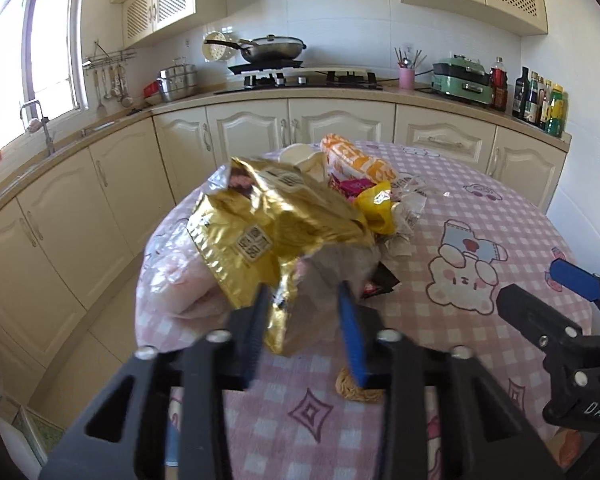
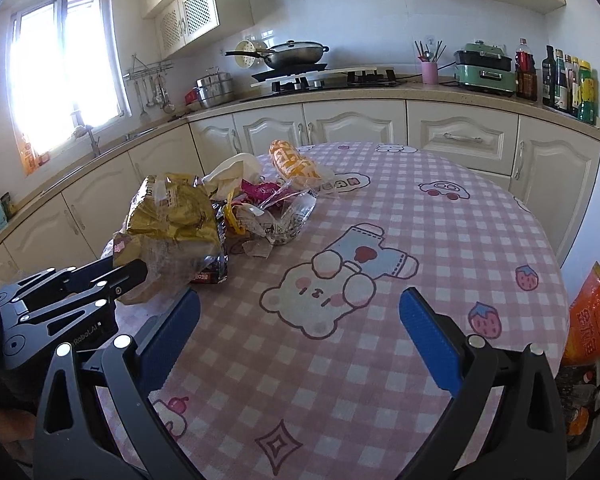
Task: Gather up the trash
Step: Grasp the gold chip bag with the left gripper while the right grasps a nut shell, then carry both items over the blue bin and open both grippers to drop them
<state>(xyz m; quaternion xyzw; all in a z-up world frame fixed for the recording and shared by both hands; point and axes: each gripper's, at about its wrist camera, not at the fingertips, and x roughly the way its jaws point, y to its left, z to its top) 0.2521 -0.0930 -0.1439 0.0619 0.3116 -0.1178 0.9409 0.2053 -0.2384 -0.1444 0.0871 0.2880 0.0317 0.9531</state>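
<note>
So the trash is one loose heap toward the 10 o'clock side of the pink checked surface (image 2: 440,240). Biggest piece is a crumpled gold foil bag (image 1: 276,224), standing up-ish, its lower corner between the left tongs (image 1: 306,320). Behind it at 12 o'clock there's a squashed cream paper cup (image 1: 300,158) and an orange-and-white wrapper (image 1: 360,160), tilted. At 3 o'clock of the gold bag sit a yellow wrapper (image 1: 376,208), a pink one (image 1: 350,187) and crinkled clear plastic (image 2: 284,220).
</note>
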